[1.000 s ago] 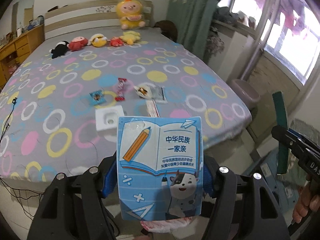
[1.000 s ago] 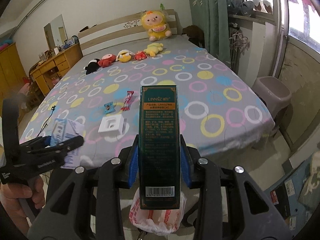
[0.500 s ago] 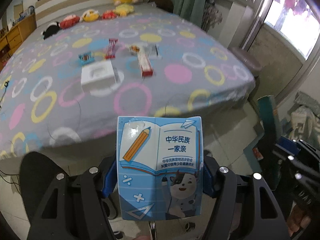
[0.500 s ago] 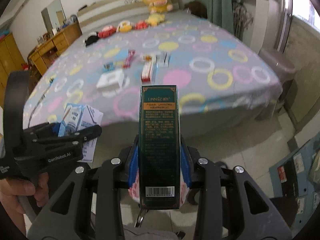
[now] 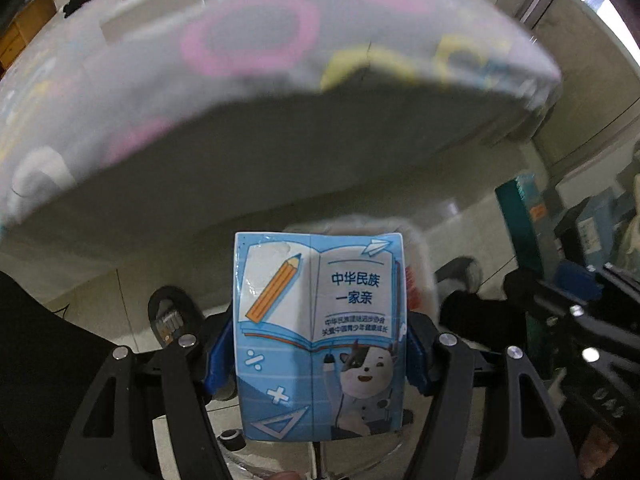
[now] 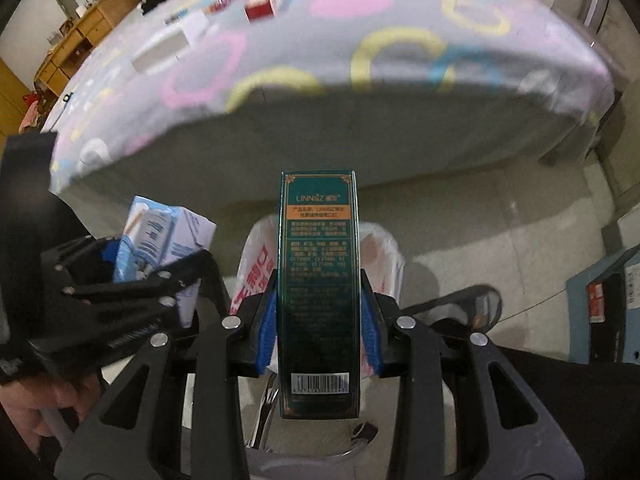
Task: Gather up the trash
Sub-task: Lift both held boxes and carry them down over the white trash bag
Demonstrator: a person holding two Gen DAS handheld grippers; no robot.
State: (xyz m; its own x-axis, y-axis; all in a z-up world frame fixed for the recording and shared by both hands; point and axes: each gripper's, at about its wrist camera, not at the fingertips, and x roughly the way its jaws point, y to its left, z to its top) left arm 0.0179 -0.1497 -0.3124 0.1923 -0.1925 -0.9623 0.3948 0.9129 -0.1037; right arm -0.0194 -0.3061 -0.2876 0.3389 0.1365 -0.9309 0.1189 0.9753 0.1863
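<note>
My left gripper [image 5: 320, 356] is shut on a blue milk carton [image 5: 320, 332] with a pencil and cow drawing. The carton also shows at the left of the right wrist view [image 6: 156, 240]. My right gripper [image 6: 318, 320] is shut on a tall dark green box [image 6: 318, 280]. Both are held low over the floor, above a white plastic trash bag with red print [image 6: 256, 276], partly hidden behind the box. More trash lies on the bed: a white box [image 6: 160, 50], a red box [image 6: 260, 8] and small wrappers, blurred.
The bed [image 6: 400, 92] with its ring-patterned sheet fills the upper half, its foot edge close ahead. Wooden drawers [image 6: 80, 48] stand at the far left. A teal cardboard box [image 6: 600, 300] sits on the floor at right. A slipper [image 5: 172, 316] lies on the tiles.
Both grippers have dropped down and tilted toward the floor with their loads. The bed top has slid to the upper edge of view, and the trash bag has come into view under them.
</note>
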